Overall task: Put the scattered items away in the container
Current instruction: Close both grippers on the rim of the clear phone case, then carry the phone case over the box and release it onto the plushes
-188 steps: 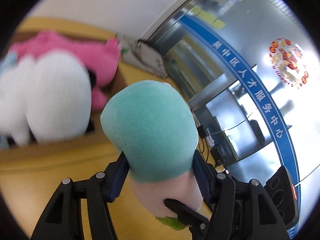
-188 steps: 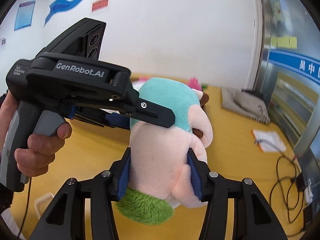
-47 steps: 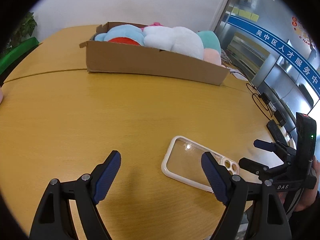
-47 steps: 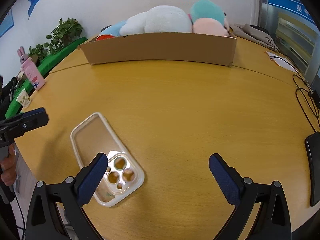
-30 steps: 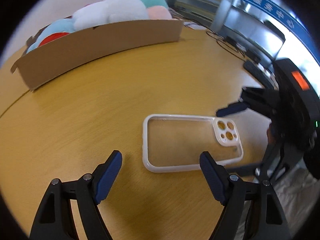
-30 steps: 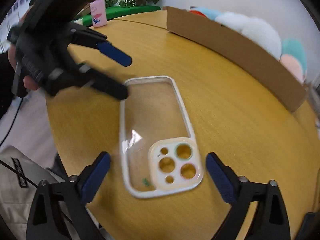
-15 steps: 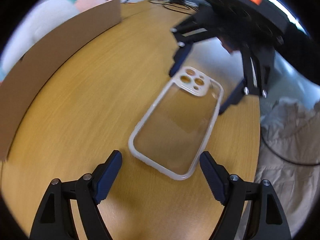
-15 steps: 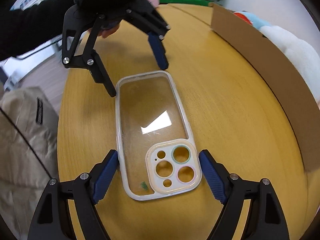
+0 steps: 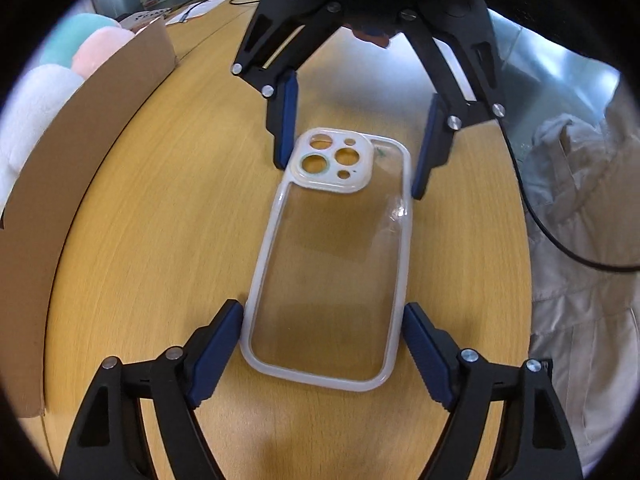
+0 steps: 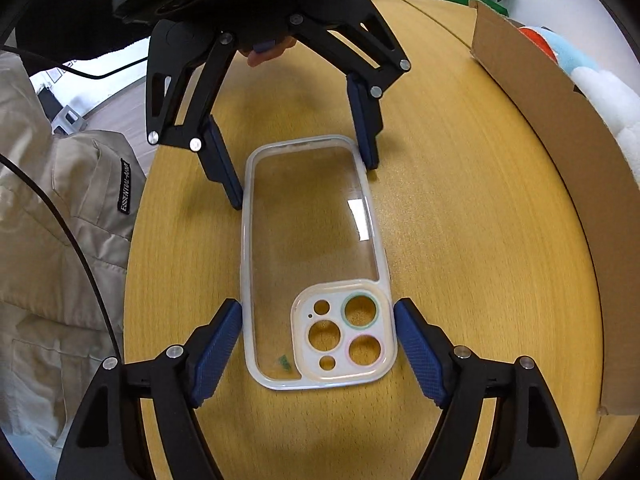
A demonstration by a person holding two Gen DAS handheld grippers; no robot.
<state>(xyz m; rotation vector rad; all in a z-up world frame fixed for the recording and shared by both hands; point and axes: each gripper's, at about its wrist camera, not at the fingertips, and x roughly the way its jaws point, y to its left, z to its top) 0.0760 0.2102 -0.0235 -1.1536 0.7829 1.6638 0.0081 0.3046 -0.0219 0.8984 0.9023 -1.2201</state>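
A clear phone case (image 9: 332, 256) with a white rim lies flat on the wooden table (image 9: 160, 208). My left gripper (image 9: 322, 348) is open, its blue pads on either side of the case's plain end, close to the rim. My right gripper (image 10: 318, 344) is open around the camera-hole end of the case (image 10: 312, 264). Each gripper faces the other: the right one (image 9: 352, 144) shows in the left wrist view, the left one (image 10: 298, 164) in the right wrist view. The cardboard box (image 10: 560, 160) holds plush toys (image 9: 60, 80).
The table's edge runs close beside the case on the person's side, where a beige jacket (image 10: 52, 240) and a black cable (image 9: 560, 240) hang. The box wall (image 9: 52, 200) stands along the other side of the table.
Both grippers have dropped toward the phone case from opposite ends and narrowed around it. Earlier the two grippers held a plush toy, which now sits in the box.
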